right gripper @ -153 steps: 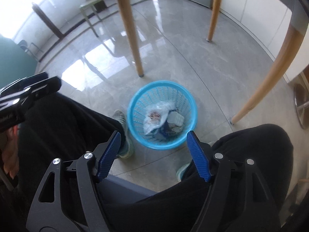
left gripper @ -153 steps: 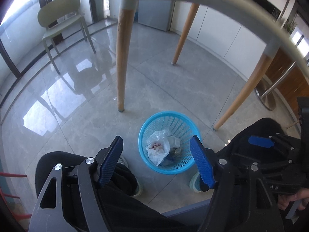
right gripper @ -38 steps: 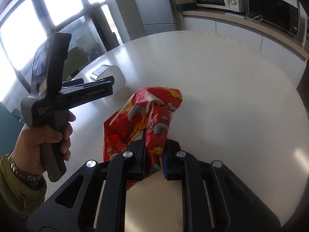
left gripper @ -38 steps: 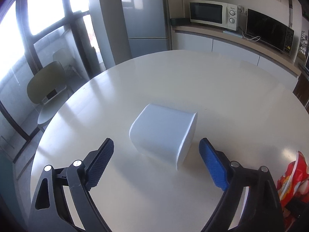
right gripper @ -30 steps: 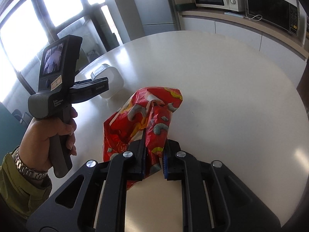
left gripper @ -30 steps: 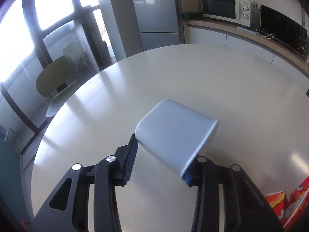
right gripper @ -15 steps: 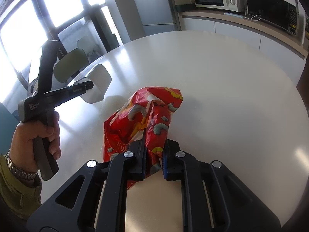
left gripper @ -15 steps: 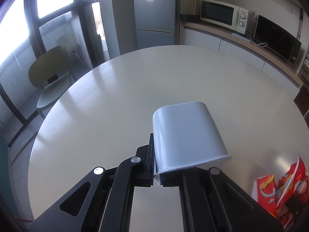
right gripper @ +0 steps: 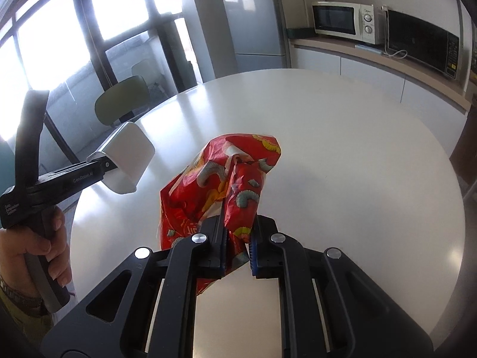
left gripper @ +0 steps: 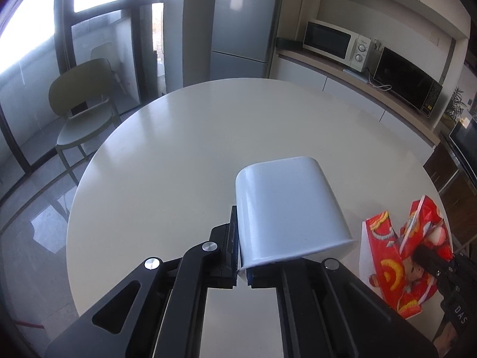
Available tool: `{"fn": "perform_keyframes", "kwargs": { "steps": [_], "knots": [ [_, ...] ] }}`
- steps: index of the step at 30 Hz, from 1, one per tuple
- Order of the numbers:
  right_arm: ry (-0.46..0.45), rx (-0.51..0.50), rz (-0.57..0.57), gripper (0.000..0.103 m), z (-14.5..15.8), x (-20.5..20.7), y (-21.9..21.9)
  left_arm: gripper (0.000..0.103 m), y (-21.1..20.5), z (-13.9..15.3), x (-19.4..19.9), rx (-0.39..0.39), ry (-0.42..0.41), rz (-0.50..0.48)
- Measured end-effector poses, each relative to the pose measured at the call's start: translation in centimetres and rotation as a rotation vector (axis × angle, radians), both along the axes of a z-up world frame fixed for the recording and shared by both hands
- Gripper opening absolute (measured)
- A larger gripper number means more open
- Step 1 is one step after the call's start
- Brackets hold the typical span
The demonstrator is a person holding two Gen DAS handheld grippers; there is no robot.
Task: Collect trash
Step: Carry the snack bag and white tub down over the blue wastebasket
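Left tongs (left gripper: 243,264) pinch white cup's (left gripper: 286,208) rim, base pointing away; right tongs (right gripper: 237,253) clamp red wrapper (right gripper: 220,185).

Black tongs (right gripper: 237,249) — blue pads, silver screws

Two fisheye wrist cameras, side by side, look steeply down along black grippers, close above the same round white table (left gripper: 167,161) and kitchen counter (right gripper: 372,56).

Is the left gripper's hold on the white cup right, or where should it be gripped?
Best at the rim. The white cup is wide-bodied with a thin wall, so the left gripper pinches that wall at the open end, one of its fingers outside and one inside, coming from the mouth side.
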State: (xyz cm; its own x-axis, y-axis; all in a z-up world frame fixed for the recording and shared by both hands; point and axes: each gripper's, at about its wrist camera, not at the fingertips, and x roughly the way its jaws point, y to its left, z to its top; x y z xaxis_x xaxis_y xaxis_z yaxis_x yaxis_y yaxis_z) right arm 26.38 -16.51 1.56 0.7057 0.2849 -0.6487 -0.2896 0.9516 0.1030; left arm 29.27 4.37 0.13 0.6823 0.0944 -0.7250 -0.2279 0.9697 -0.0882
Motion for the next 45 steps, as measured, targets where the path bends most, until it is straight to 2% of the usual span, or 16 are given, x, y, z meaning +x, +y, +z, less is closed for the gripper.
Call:
{"fn": "perform_keyframes", "kwargs": {
  "steps": [21,32,39,45],
  "knots": [
    [-0.063,-0.015,0.079,0.01,-0.8,-11.9,0.2,0.003,-3.5,0.4,-14.4,-0.01,-0.102,-0.034],
    [-0.075,-0.001,0.119,0.009,-1.8,-17.6,0.2,0.003,-3.2,0.7,-20.2,-0.019,-0.137,-0.034],
    [-0.076,-0.007,0.164,0.009,-2.1,-20.6,0.1,0.003,-3.0,0.1,-23.5,-0.003,-0.133,-0.028],
    [-0.048,-0.025,0.197,0.009,-3.6,-23.5,-0.5,0.003,-3.7,-1.2,-25.5,0.007,-0.102,-0.055]
  ]
}}
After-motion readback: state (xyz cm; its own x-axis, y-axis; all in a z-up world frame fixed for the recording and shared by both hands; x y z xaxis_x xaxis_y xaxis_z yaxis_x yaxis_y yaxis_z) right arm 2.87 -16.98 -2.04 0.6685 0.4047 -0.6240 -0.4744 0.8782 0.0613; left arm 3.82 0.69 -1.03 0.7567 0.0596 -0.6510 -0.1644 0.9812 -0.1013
